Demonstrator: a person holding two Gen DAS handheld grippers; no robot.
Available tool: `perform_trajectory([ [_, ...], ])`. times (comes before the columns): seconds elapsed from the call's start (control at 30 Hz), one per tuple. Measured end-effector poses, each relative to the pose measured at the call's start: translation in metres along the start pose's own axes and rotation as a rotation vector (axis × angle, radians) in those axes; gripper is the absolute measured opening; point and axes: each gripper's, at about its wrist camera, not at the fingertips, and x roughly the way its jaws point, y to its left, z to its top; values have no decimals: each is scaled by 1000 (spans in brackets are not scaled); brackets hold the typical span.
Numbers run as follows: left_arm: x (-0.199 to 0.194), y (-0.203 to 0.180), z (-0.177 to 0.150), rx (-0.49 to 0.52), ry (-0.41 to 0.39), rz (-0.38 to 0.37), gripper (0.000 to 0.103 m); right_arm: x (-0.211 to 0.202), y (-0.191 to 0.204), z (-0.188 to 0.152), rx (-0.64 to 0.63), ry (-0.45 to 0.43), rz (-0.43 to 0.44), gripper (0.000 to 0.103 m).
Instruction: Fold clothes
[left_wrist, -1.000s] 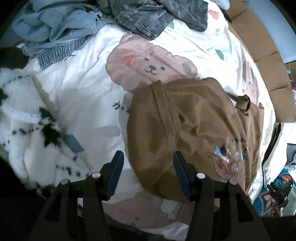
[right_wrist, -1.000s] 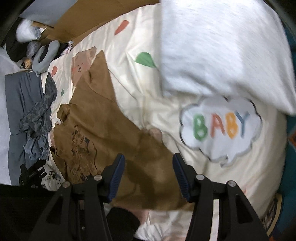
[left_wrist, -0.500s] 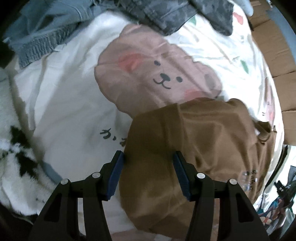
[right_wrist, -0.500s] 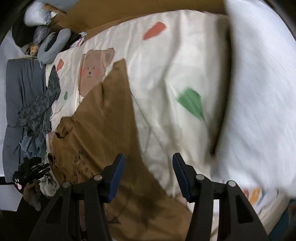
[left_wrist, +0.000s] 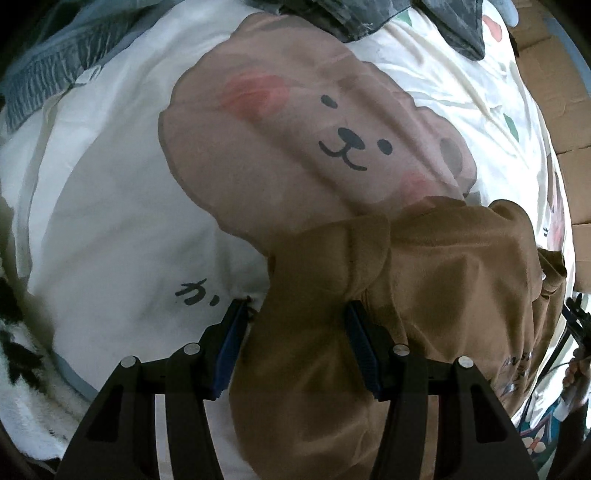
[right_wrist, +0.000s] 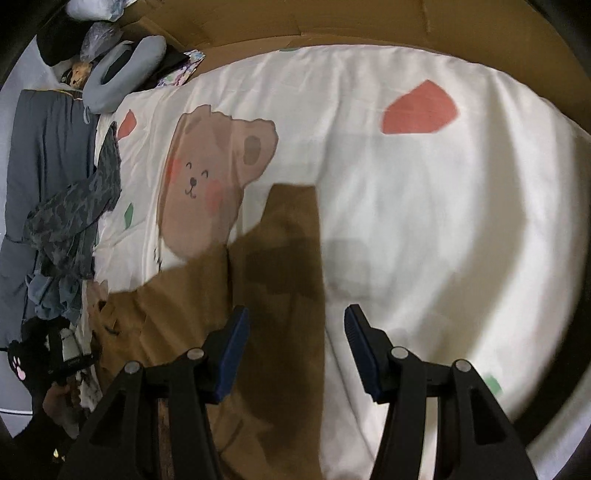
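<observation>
Spilling past frame edge: brown shirt (left_wrist: 424, 295)

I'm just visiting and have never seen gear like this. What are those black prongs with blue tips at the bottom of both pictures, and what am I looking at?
Each picture comes from a small wide-angle camera mounted on a hand-held gripper, looking out along its two fingers. A person carries one in each hand to fold clothes. The left gripper is open, with a brown sweatshirt between its blue pads. The right gripper is also open, above a brown sleeve lying flat. Nothing is held. Everything lies on a cream bedsheet printed with bears. Other clothes, including a camouflage garment, are piled along one edge.
</observation>
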Motion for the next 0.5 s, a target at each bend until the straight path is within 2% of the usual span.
perform_trajectory([
  [0.13,-2,-1,-6,18,-20,-5,56,10,4,0,-10,11,-22,51],
  [0.17,-3,-3,-8,30,-23,-4,52,13,5,0,-13,14,-27,51],
  [0.2,-4,-5,-9,42,-24,-9,38,15,5,0,-16,16,-33,49],
  [0.23,-5,-8,-11,55,-20,-21,31,18,6,0,-18,19,-38,38],
  [0.27,-6,-10,-12,68,-17,-27,25,20,7,0,-21,22,-44,15],
  [0.3,-8,-13,-13,83,-20,-23,19,23,8,0,-23,25,-49,6],
  [0.33,-12,-15,-15,98,-26,-20,15,25,9,0,-26,27,-55,4],
  [0.5,-34,-20,-20,122,-71,-41,12,-10,6,-1,-8,-30,-65,3],
])
